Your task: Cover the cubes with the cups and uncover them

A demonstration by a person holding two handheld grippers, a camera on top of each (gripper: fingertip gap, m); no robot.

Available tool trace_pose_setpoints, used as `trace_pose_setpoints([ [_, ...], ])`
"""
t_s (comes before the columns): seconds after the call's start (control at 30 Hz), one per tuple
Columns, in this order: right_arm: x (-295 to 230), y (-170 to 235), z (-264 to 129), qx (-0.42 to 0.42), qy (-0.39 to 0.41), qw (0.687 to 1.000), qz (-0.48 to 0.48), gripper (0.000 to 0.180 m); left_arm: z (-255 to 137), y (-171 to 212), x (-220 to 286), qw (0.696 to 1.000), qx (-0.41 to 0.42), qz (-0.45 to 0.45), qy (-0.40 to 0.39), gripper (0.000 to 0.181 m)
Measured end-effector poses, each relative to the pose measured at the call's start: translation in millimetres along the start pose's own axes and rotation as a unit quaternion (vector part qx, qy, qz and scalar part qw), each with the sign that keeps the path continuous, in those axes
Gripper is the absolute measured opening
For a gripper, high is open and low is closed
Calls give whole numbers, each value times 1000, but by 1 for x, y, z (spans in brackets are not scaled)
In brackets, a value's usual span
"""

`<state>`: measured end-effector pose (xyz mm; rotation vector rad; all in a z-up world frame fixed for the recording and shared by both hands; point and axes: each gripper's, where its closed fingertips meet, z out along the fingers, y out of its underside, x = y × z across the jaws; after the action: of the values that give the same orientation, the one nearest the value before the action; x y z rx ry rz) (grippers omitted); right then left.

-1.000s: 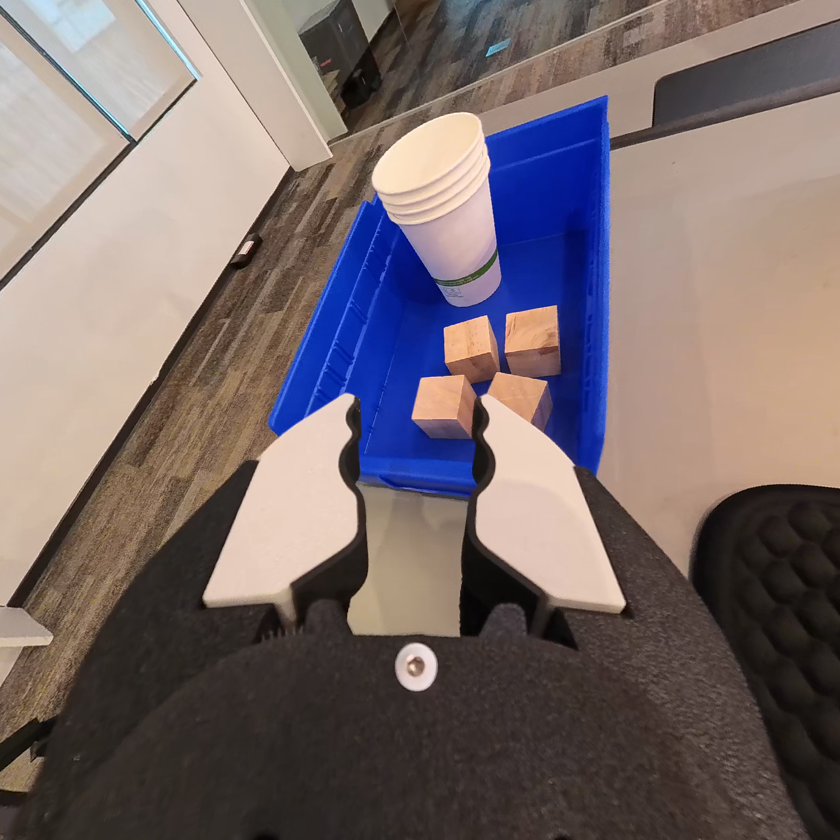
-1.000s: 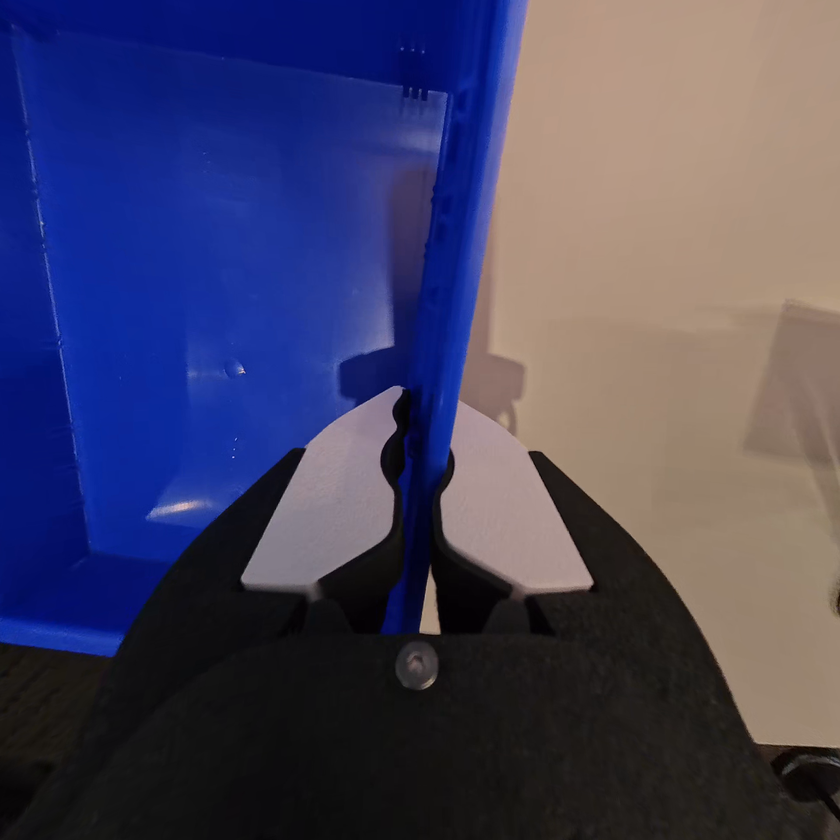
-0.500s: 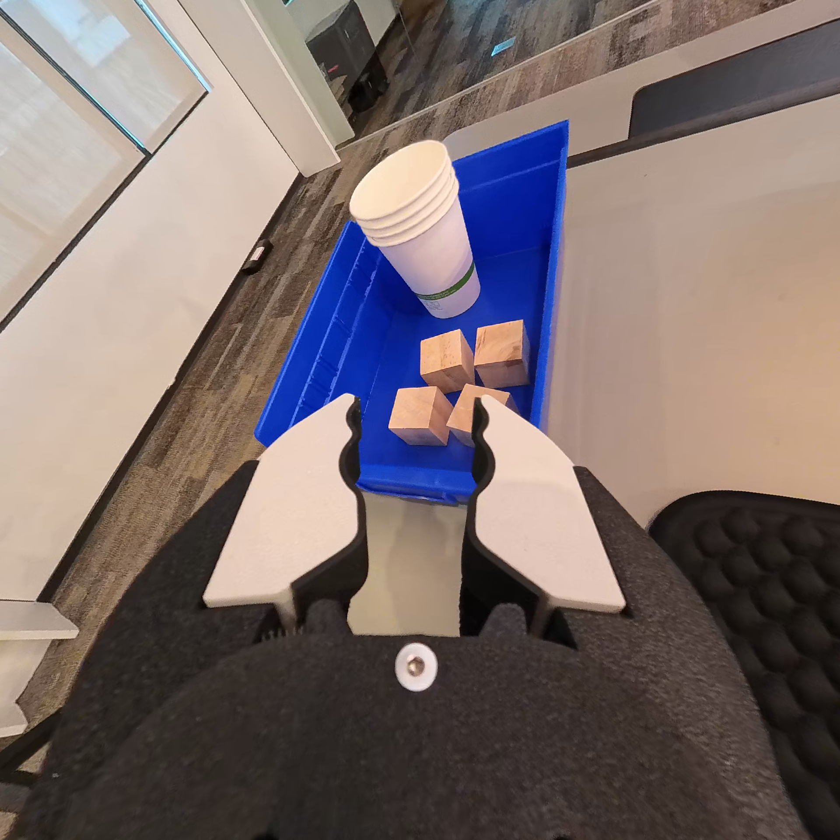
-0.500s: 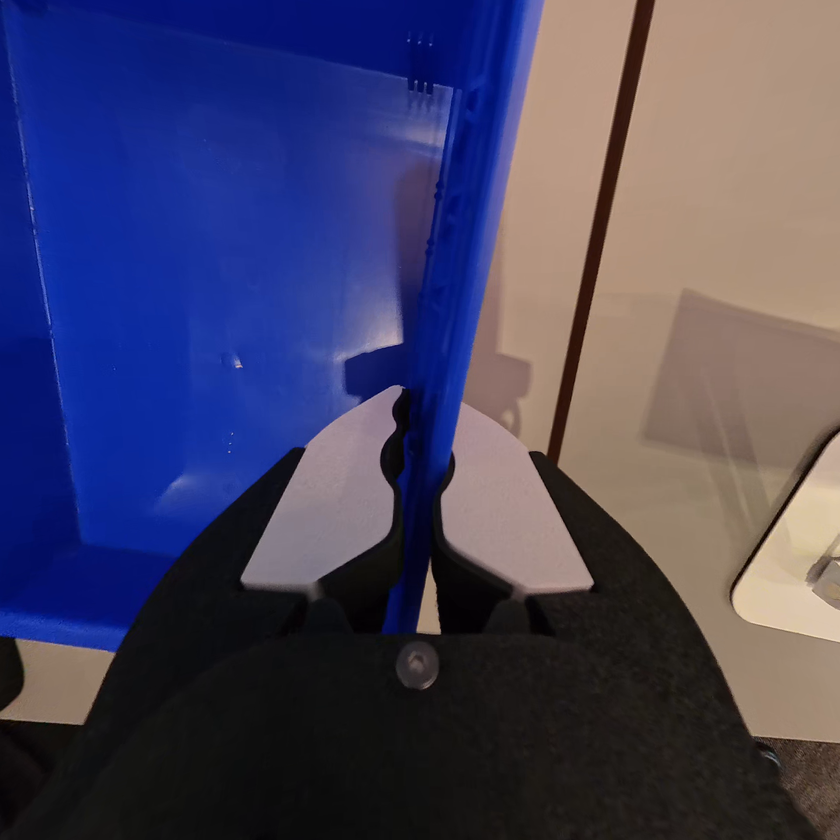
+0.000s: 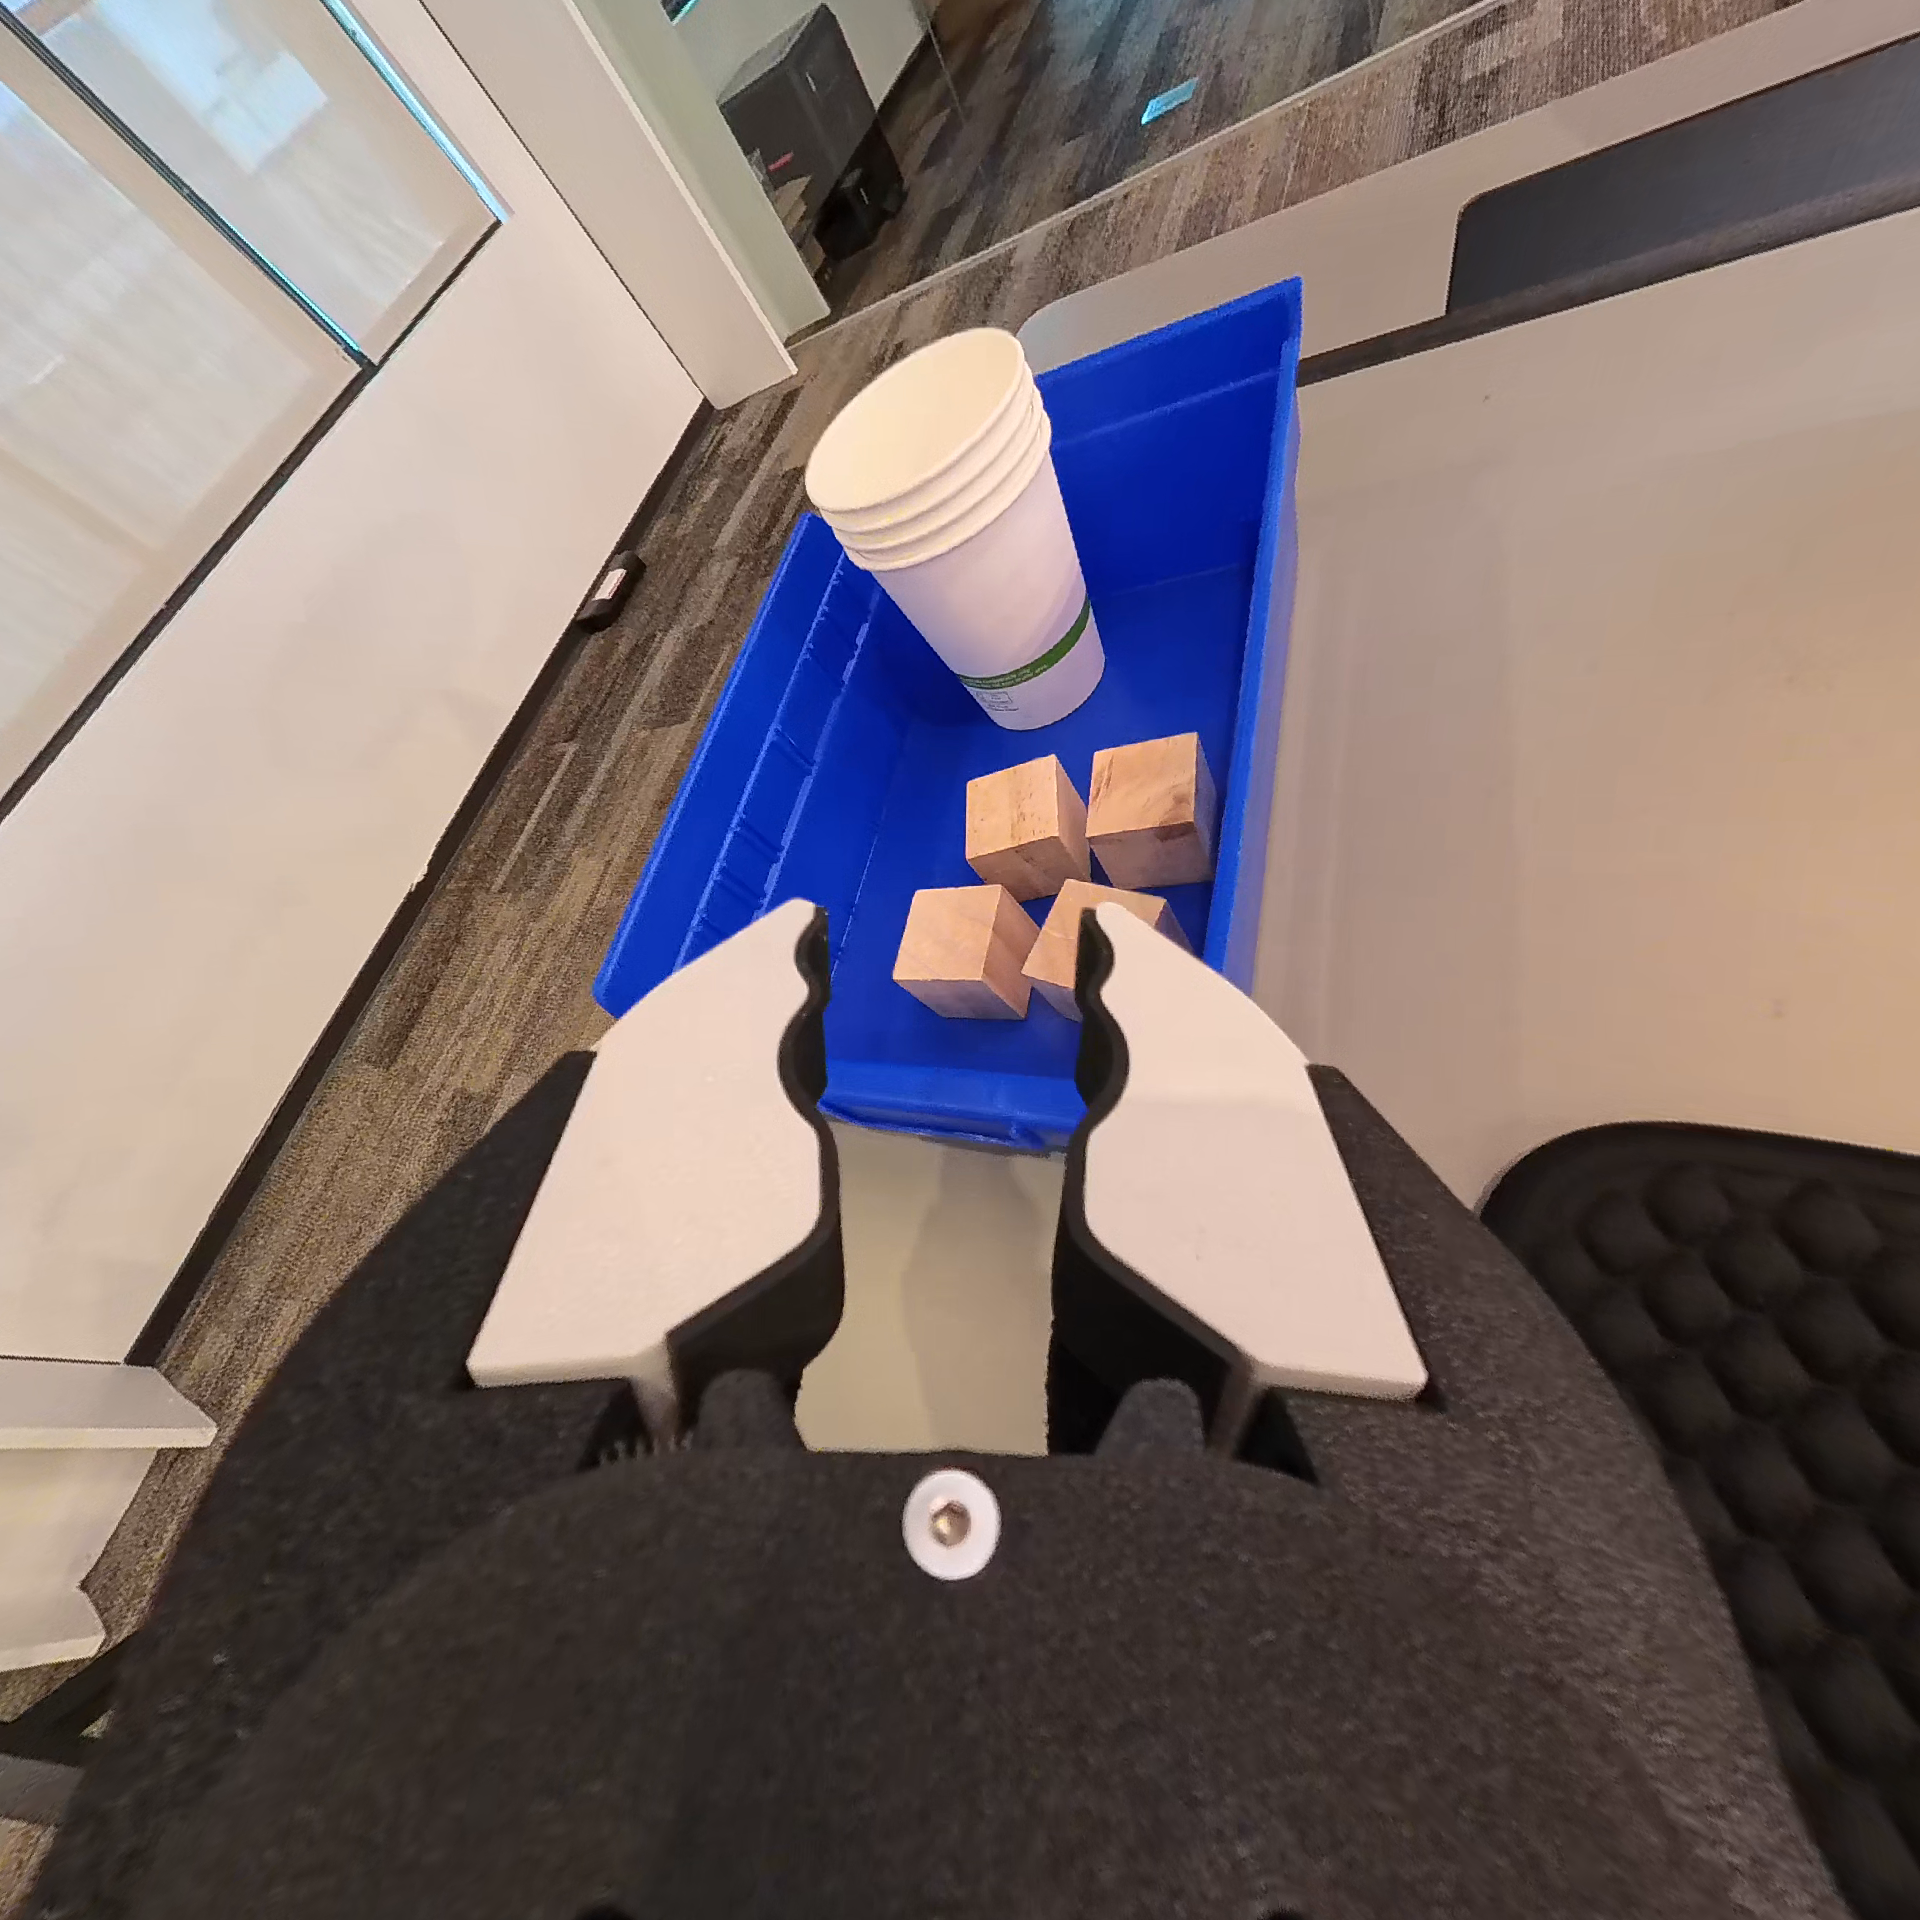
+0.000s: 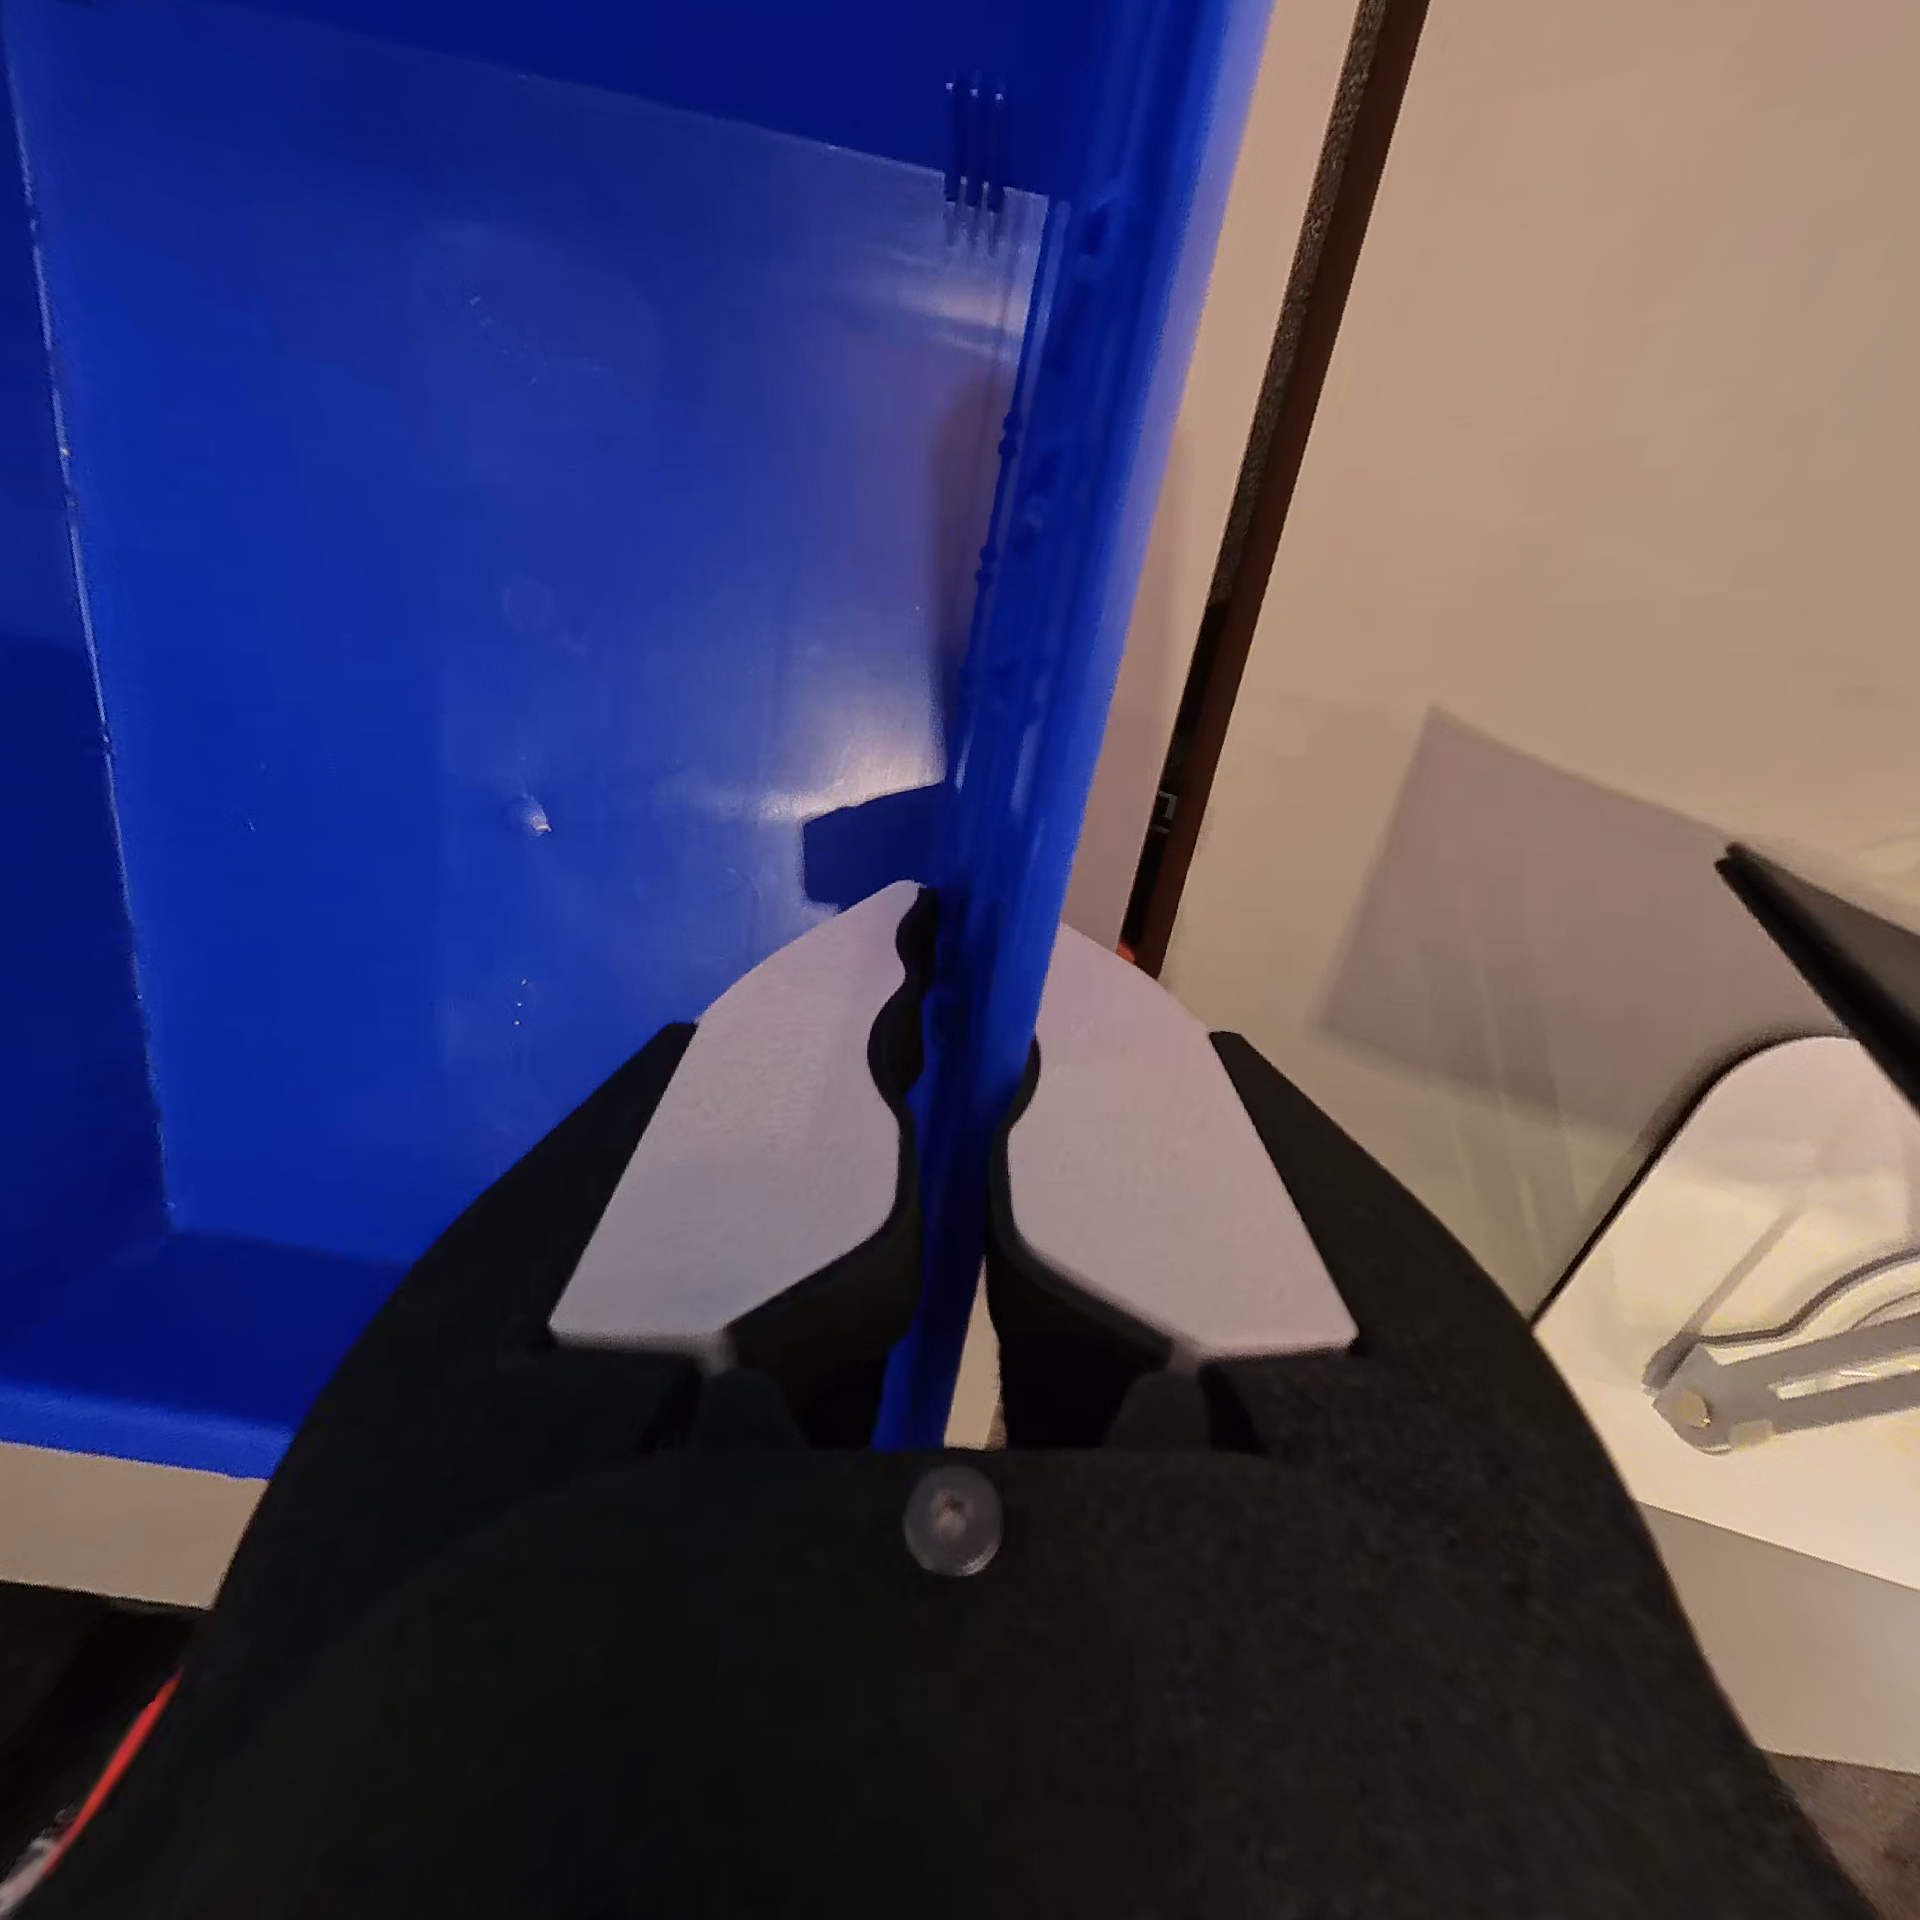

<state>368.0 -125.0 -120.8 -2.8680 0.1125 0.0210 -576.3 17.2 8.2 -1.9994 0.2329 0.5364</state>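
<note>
Left wrist view: the left gripper (image 5: 951,971) hangs above the near end of a rectangular blue plastic bin (image 5: 1262,665), its white fingers (image 5: 707,1122) spread apart and grasping nothing. The bin rests on a pale beige desk (image 5: 1600,748), close to the desk's edge at 9 o'clock. Inside the bin, four light wooden cubes (image 5: 1023,836) lie clustered toward the near end; the one at 5 o'clock of the cluster is partly hidden behind a fingertip. Just beyond them, at 12 o'clock, stands an upright stack of nested white paper cups (image 5: 966,551) with a green band near the base. A black cushioned pad (image 5: 1745,1351) lies at 4 o'clock.

Right wrist view: the right gripper (image 6: 977,935) is clenched on the thin side wall of the bin (image 6: 1039,623), one finger inside, one outside. The bin's floor fills the frame from 9 to 12 o'clock; the desk (image 6: 1558,416) shows at 2 o'clock.
</note>
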Motion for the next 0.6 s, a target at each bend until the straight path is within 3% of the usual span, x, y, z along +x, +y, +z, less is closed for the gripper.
trace_pose_setpoints([
  [0.2, 1, 0, 0, 6, 0, 1000, -16, 9, 2, 6, 8, 1000, -2, -6, 10, 45],
  [0.37, 8, 1, -5, 20, 87, 992, -91, 32, 5, 1, 2, 999, -6, 33, -16, 47],
  [0.6, -13, -48, -78, 161, 211, 957, -118, 56, 15, 3, 6, 999, -7, 42, -11, 48],
])
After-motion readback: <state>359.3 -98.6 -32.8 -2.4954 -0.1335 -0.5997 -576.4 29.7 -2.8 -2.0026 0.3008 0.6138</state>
